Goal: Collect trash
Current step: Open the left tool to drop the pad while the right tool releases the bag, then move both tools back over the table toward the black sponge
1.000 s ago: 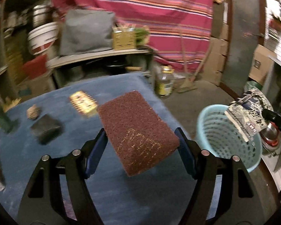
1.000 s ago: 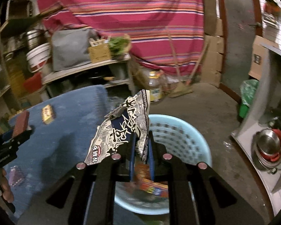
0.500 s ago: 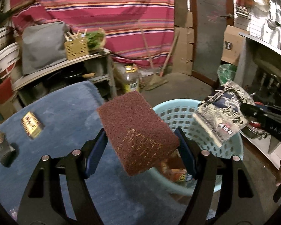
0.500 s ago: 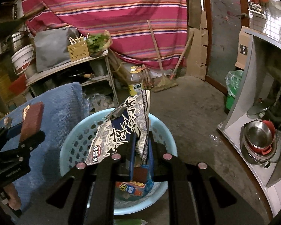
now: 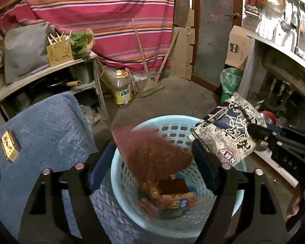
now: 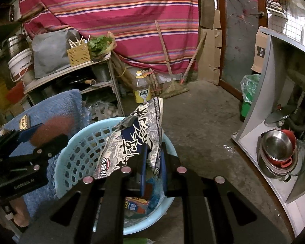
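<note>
I see the blue basket (image 5: 172,134) below both grippers. My left gripper (image 5: 152,162) has just been opening; the blurred red scouring pad (image 5: 150,152) sits loose between its pads. At 3 o'clock, my right gripper (image 6: 153,160) clamps the snack bag (image 6: 136,140).

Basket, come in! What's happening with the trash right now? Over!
Left gripper fingers just opened, red scouring pad blurred, dropping over blue basket. Right gripper shut on snack wrapper above basket. Nothing blocking.
</note>
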The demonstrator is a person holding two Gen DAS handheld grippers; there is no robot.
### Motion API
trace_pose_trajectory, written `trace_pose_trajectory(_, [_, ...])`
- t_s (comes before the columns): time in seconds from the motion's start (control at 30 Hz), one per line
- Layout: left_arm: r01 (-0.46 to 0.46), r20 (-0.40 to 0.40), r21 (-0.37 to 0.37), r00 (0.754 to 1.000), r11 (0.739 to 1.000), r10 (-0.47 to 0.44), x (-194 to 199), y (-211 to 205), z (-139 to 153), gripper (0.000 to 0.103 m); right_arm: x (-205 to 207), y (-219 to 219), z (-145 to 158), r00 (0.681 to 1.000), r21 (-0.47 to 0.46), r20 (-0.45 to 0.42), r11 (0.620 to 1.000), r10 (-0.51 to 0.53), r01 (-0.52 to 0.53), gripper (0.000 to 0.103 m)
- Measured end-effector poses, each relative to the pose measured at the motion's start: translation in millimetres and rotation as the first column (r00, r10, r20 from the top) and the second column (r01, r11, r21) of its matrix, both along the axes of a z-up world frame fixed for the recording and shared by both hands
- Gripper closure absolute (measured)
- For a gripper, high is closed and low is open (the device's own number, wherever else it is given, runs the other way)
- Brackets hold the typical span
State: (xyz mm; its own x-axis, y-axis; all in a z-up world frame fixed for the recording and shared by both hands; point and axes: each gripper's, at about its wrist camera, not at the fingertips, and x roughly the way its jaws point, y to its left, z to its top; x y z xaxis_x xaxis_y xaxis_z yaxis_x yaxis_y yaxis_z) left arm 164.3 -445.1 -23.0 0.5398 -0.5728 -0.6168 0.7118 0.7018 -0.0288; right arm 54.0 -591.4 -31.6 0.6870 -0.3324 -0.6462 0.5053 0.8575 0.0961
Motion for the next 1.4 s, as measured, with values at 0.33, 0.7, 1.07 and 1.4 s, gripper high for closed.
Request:
trace_pose_trajectory(0.33, [-0.097, 0.023, -0.025, 0.995, 0.995, 0.098, 9.7, 36.3, 11.6, 0.012, 7.2, 2.0, -10.4, 1.0, 0.014, -0.014, 1.0, 0.007, -0.006, 0.09])
trace_pose_trajectory(0.7, [-0.234, 0.073, -0.012, 0.969, 0.972, 0.234, 20.5, 114.2, 30.3, 0.009, 37.0, 21.2, -26.5, 0.998, 0.025, -0.065, 1.0, 0.016, -0.014, 0.072])
trace_pose_trajectory(1.07, [-0.366, 0.086, -0.035, 0.926, 0.93, 0.368, 22.2, 220.4, 57.1, 0.006, 45.9, 45.6, -35.8, 0.992, -0.031, -0.121, 0.999, -0.038, 0.035, 0.015])
trace_pose_trajectory(1.4, [-0.506, 0.137, -0.022, 0.853, 0.862, 0.504, 20.5, 333.6, 70.4, 0.006, 64.1, 160.0, 28.5, 0.993, -0.098, 0.043, 0.99, 0.106, -0.102, 0.009])
